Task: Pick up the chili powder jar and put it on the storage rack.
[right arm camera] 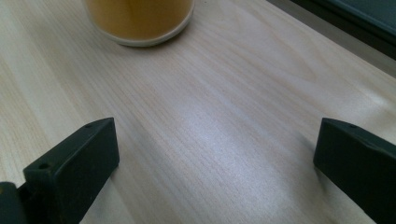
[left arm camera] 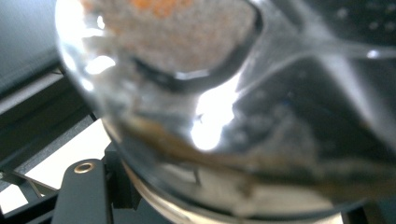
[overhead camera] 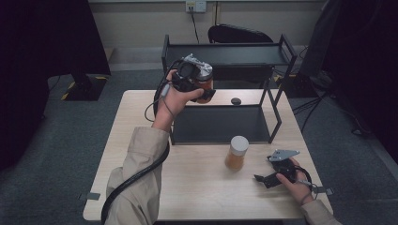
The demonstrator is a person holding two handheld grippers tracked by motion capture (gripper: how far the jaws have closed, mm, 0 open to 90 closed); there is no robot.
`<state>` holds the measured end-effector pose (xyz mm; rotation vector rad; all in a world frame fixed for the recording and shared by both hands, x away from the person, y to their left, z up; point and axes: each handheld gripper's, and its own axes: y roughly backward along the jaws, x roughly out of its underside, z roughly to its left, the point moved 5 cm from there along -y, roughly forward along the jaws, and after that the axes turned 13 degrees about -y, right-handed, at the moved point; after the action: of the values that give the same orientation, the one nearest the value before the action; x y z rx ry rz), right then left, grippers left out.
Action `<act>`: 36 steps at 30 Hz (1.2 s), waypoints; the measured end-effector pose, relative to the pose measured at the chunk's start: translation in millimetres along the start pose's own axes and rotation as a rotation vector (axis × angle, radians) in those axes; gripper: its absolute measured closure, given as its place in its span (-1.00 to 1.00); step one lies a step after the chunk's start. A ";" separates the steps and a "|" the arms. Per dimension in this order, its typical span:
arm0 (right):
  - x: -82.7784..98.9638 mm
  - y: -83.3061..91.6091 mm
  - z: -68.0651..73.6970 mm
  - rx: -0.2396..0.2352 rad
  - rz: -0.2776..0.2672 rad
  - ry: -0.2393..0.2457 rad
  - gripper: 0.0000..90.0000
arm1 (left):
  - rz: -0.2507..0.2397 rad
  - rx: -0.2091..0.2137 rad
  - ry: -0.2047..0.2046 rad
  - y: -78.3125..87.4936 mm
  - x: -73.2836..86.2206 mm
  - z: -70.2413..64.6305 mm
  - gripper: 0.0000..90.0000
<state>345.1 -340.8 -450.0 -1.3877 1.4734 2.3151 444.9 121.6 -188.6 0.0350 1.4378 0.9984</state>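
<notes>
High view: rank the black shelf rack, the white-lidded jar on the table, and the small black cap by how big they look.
1. Black shelf rack, by far the largest.
2. White-lidded jar, standing on the table in front of the rack.
3. Small black cap, smallest; it lies farther from the camera, but the gap looks real.

Black two-tier rack, white-lidded amber jar, small black cap, wooden table

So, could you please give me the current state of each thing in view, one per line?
Left gripper: raised over the shelf rack, jaws shut on the held jar.
Held jar: lifted off the table, gripped.
Right gripper: resting low at the table, jaws open, nothing between them.
Second jar: upright on the table, pale lid on, untouched.
Shelf rack: standing, lower tray bare.
</notes>
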 end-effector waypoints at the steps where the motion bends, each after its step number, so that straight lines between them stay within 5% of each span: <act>1: 0.0 0.0 0.0 0.000 0.000 0.000 -1.00 | -0.002 -0.002 -0.001 0.4 -1.5 0.5 -0.33; 25: -0.1 0.0 -0.1 0.000 0.000 0.000 -1.00 | 0.002 -0.040 0.016 21.4 -41.2 25.3 -0.33; 36: -0.1 0.1 -0.1 -0.001 0.002 0.000 -1.00 | 0.003 -0.056 0.028 16.1 -55.0 38.8 -0.33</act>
<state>345.1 -340.8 -449.9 -1.3866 1.4749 2.3169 477.9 120.3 -127.8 -0.0176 1.4355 1.0445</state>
